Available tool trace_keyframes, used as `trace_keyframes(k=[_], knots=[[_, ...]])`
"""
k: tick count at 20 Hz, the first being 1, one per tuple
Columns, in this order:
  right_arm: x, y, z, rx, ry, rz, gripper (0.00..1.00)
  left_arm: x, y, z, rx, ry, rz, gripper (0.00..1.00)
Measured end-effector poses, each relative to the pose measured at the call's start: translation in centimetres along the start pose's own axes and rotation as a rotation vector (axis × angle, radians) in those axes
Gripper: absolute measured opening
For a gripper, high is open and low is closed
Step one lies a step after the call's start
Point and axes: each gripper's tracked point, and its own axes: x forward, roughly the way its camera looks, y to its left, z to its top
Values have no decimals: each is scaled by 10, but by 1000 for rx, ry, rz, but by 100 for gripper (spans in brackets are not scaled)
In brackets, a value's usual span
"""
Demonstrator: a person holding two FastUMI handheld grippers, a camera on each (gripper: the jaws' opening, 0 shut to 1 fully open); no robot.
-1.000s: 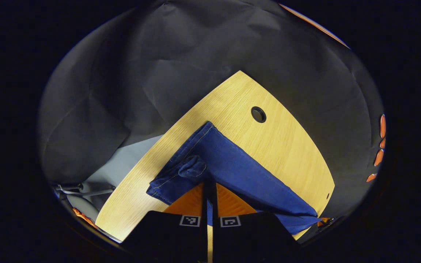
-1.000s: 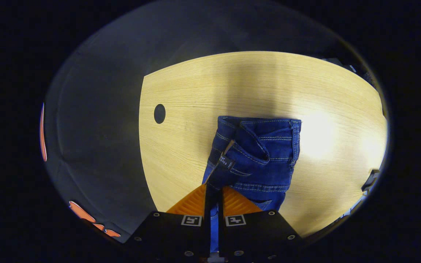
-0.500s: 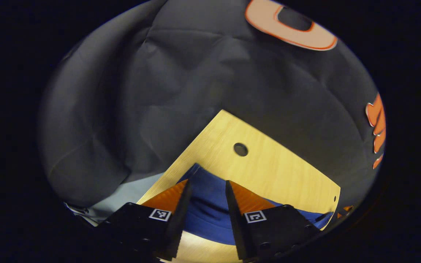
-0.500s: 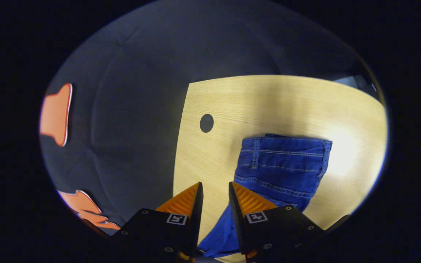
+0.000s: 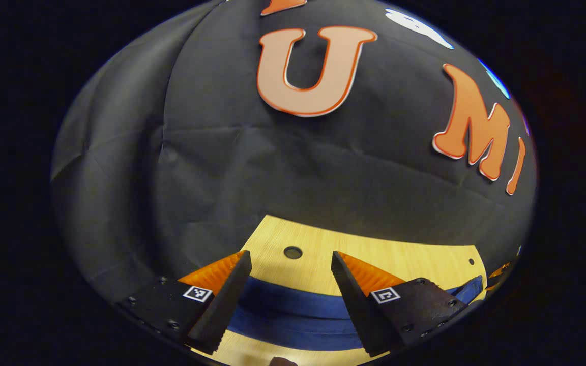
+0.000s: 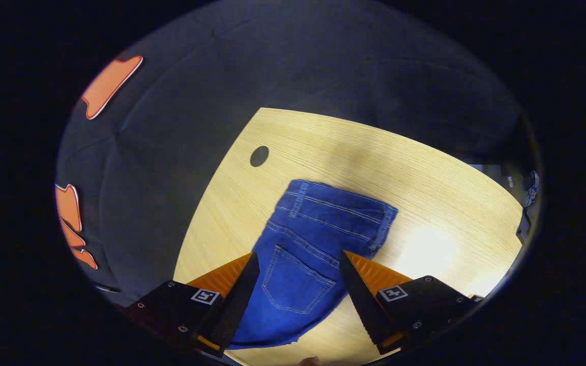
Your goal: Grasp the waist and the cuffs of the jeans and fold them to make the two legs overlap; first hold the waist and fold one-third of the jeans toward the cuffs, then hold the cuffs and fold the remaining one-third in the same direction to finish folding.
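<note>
Both sets of fingers are spread wide and grip nothing: my left gripper (image 5: 290, 284) and my right gripper (image 6: 298, 284) hover above the jeans (image 6: 313, 244), which lie flat on the wooden surface (image 6: 425, 173), legs seemingly overlapped. Beyond my right gripper lies the waist (image 6: 339, 201). I judge the next move is gripping that waist for the first third-fold.

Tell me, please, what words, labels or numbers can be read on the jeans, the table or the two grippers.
Jeans: none; only stitching shows.
Table: none; bare wood grain.
Left gripper: no text; a square coded marker, not letters or digits.
Right gripper: no text; the same kind of pattern square.
</note>
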Motion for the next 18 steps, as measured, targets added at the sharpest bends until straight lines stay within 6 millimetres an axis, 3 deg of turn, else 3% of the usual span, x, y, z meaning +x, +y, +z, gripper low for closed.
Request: trace_keyframes(k=[5, 12, 15, 18], knots=[[11, -40, -14, -6, 14, -84, 98, -41, -41, 30, 97, -125, -65, 97], [46, -60, 4, 26, -20, -143, 98, -87, -77, 57, 209, -259, -58, 97], [58, -60, 15, 27, -57, -149, 98, -99, -98, 63, 203, -276, -89, 96], [57, -67, 19, 27, -96, -151, 88, -98, -118, 47, 195, -251, -116, 95]])
